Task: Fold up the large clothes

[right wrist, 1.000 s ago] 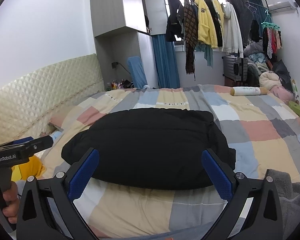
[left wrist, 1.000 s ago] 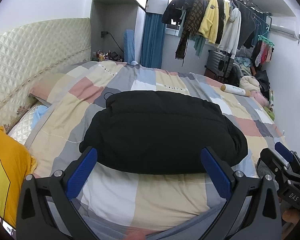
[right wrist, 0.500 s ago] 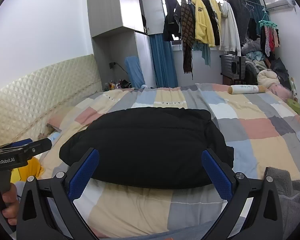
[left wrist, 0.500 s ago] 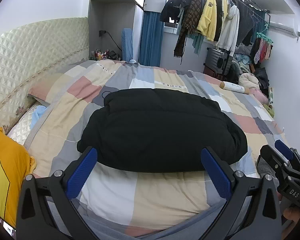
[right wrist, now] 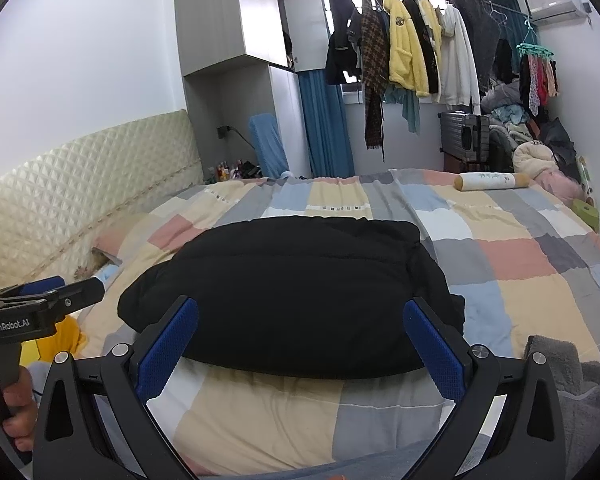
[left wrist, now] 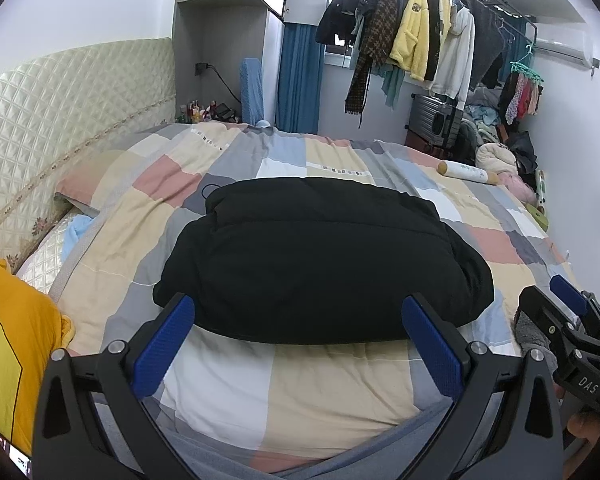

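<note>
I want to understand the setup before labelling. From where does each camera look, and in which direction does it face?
Left wrist: sits on the left gripper, faces across the bed at the black jacket; own open blue fingers show, right gripper at right edge.
Right wrist: sits on the right gripper, faces the same way; open fingers show, left gripper and a hand at left.
Shared: jacket, patchwork quilt, hanging clothes.

The left tool (right wrist: 40, 304) reads "GenRobot.AI"; the right tool (left wrist: 572, 344), "DAS".
</note>
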Available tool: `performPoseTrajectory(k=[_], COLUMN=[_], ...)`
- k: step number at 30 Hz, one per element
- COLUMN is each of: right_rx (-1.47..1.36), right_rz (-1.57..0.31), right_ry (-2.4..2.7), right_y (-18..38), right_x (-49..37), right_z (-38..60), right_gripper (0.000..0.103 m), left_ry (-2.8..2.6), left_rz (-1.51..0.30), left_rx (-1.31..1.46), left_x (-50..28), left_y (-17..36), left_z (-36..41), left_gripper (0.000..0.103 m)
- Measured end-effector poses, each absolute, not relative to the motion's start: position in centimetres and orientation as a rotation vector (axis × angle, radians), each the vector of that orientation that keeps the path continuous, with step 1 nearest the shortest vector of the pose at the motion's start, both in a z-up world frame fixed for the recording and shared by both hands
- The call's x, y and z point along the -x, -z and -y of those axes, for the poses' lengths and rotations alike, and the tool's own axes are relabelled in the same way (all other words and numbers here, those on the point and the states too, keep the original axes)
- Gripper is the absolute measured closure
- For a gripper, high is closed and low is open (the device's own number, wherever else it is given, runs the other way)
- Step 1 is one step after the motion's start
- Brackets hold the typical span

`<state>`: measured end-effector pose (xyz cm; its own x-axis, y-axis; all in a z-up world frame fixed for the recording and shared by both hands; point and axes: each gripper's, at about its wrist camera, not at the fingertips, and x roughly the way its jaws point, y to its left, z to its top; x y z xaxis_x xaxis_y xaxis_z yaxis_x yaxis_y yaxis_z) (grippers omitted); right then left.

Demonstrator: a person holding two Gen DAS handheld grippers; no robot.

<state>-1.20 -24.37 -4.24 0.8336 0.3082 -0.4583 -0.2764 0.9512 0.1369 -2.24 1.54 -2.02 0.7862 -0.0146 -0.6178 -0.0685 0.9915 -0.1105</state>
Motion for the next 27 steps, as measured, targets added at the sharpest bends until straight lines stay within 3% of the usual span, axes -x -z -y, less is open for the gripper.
performPoseTrajectory(k=[27], right_rx=[-0.058], right_rz=[-0.493], right_ry=[-0.294], right_y=[4.3], right_x=[0.9], right_z=[24.2], right_gripper=[0.0], left_ry=[-0.038], left_rz=[-0.671], left_rx=[0.099], left_x=[2.1], left_y=[1.8], left_z=[-0.6], left_gripper=[0.0])
